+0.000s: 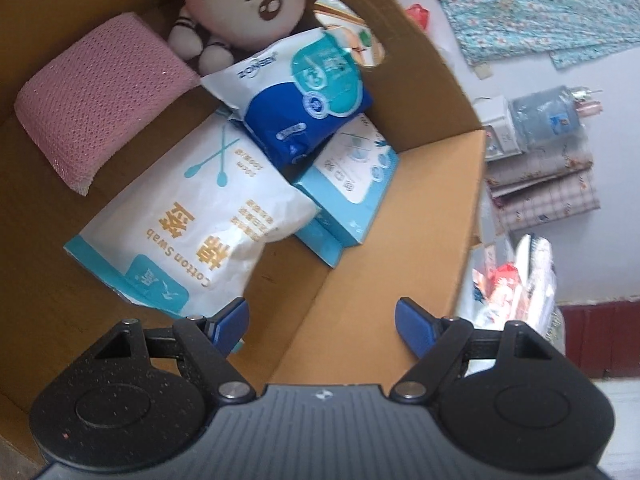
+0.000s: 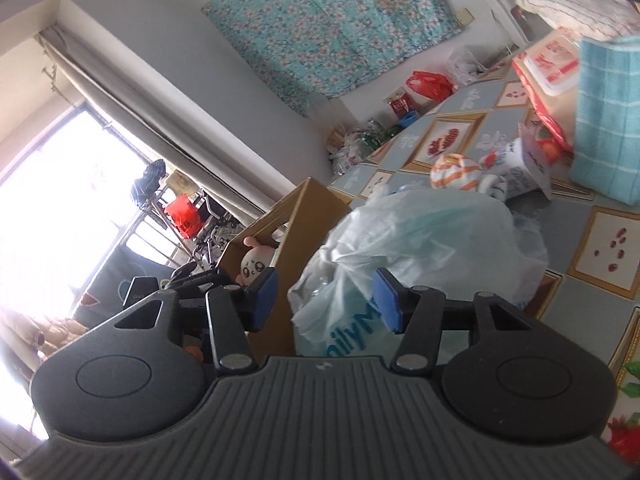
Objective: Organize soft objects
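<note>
In the left wrist view a cardboard box holds a pink plush doll, a pink knit roll, a white cotton swab bag, a blue-and-white pack and a light blue pack. My left gripper is open and empty, just above the box's near edge. In the right wrist view my right gripper is open, its fingers either side of a crumpled translucent plastic bag on the patterned tablecloth. The box with the doll stands to its left.
On the table lie an orange-striped soft toy, a small carton, a red-and-white package and a teal checked cloth. Red bags and clutter sit at the far table edge. A floral cloth hangs on the wall.
</note>
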A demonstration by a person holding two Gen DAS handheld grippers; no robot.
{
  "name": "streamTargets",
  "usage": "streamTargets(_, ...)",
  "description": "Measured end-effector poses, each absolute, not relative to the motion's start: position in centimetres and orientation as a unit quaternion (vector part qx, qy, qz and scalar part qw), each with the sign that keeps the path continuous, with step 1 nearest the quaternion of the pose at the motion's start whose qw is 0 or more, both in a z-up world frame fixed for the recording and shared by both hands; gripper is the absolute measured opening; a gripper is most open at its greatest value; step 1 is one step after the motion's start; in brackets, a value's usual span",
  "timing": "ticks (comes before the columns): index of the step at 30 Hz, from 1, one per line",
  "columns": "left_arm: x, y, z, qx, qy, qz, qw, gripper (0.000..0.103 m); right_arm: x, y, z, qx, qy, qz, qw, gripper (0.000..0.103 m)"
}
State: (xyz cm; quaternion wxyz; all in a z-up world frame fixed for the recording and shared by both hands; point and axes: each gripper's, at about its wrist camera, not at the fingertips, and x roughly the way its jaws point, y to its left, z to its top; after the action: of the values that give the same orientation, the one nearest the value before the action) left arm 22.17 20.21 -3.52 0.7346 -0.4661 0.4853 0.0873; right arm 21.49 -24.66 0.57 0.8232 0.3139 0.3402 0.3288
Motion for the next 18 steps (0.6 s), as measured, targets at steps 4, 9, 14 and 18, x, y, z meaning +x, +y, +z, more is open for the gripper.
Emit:
streamTargets(4,22.7,20.8,-4.0,-0.474,0.484,0.104,0.728,0.080,21.9,-25.2,-0.4,0.319,0.346,0.327,0.820,0.052)
streamTargets(9,22.8,21.4,-3.9,-0.469,0.477,0.119,0.733,0.080,22.2,-25.5,-0.7,0.322,0.347,0.323,0.820,0.052)
streamTargets(14,22.1,22.3,-3.6,-0.468,0.462,0.137,0.741,0.080,22.0,-25.6,-0.8,0.320,0.347,0.321,0.821,0.052)
streamTargets(18,21.1,22.0,-2.6,-0.462,0.445,0.123,0.758,0.083,21.5,-25.7,-1.0,0.317,0.351,0.316,0.822,0.052)
